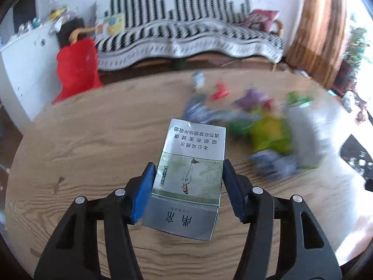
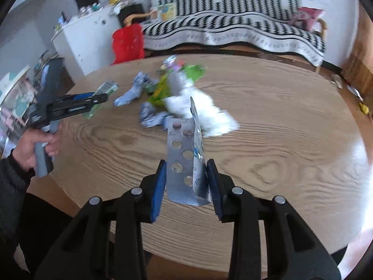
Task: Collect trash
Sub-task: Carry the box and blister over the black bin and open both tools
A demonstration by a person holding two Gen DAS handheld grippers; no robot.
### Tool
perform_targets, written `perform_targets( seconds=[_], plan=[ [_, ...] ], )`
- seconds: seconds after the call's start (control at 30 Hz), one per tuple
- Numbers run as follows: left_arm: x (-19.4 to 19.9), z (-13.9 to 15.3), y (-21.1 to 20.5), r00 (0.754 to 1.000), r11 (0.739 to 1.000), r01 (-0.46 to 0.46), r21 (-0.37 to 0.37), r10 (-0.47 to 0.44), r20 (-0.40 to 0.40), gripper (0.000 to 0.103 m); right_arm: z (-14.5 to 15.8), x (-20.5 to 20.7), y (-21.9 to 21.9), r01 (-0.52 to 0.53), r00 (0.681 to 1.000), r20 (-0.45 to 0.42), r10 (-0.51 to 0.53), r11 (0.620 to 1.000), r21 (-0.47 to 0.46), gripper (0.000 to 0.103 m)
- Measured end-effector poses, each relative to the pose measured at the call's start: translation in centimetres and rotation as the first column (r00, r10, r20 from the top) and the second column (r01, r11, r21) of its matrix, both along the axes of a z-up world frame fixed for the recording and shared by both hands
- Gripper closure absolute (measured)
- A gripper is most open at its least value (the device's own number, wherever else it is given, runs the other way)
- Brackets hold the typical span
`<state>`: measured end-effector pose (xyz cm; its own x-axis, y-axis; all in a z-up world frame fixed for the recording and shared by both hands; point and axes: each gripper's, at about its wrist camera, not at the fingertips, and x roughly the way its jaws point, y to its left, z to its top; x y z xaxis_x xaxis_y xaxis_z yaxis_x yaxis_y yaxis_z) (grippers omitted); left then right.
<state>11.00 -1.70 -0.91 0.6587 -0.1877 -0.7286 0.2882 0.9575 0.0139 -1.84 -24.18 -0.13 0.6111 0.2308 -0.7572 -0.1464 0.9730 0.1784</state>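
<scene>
Behind the round wooden table (image 2: 279, 107) stands a sofa (image 1: 186, 39) w/ a black-white striped cover, a white cabinet (image 2: 93, 37) and a red bag (image 2: 127, 44) on the floor.

Left gripper (image 1: 187, 186) is clamped on a cigarette pack (image 1: 188, 175), one blue pad on each side wall, pack lifted above the table. Right gripper (image 2: 186, 182) is pinching a silver blister sheet (image 2: 184, 163), folded, approx. upright between the pads.

Rest of the trash pile (image 2: 172, 98) lies near the table centre, well apart from both held pieces. No bin is visible, so I cannot tell where things must go.

To do the step well, in my judgement: keep both grips firm, because the blister is thin and can slip or bend out; move slow, no swinging, and release only when over the container.

Count: 1 pack, 1 blister sheet, 1 white tissue lump (image 2: 200, 109), abt. 3 blue-grey crumpled wrappers (image 2: 132, 93), some green packaging (image 2: 160, 91). Blur makes the pile count uncertain.
</scene>
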Motion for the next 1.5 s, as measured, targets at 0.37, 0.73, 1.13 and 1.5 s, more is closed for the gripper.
perform_targets(
  seconds=[0.37,0.73,1.13,1.5],
  plan=[
    [-7.8,2.7,-19.9,0.94,0.939,0.338,-0.056,-0.335,0.058,0.046,0.4,-8.7,-18.4,0.381,0.924,0.013,-0.381,0.924,-0.007,0.068],
    [-18.1,-1.2,-40.6,0.769,0.765,0.636,-0.105,-0.639,0.008,0.046,-5.2,-20.5,-35.2,0.716,0.693,-0.091,-0.715,0.697,-0.024,0.068],
    [-23.2,-5.9,-50.7,0.652,0.654,0.749,-0.104,-0.756,-0.064,0.046,-12.7,-25.4,-42.3,0.789,0.587,-0.293,-0.755,0.614,-0.002,0.068],
    [-22.8,-6.6,-51.4,0.647,0.653,0.75,-0.11,-0.758,-0.084,0.046,-12.1,-24.3,-41.1,0.784,0.602,-0.287,-0.746,0.62,0.031,0.06]
  ],
)
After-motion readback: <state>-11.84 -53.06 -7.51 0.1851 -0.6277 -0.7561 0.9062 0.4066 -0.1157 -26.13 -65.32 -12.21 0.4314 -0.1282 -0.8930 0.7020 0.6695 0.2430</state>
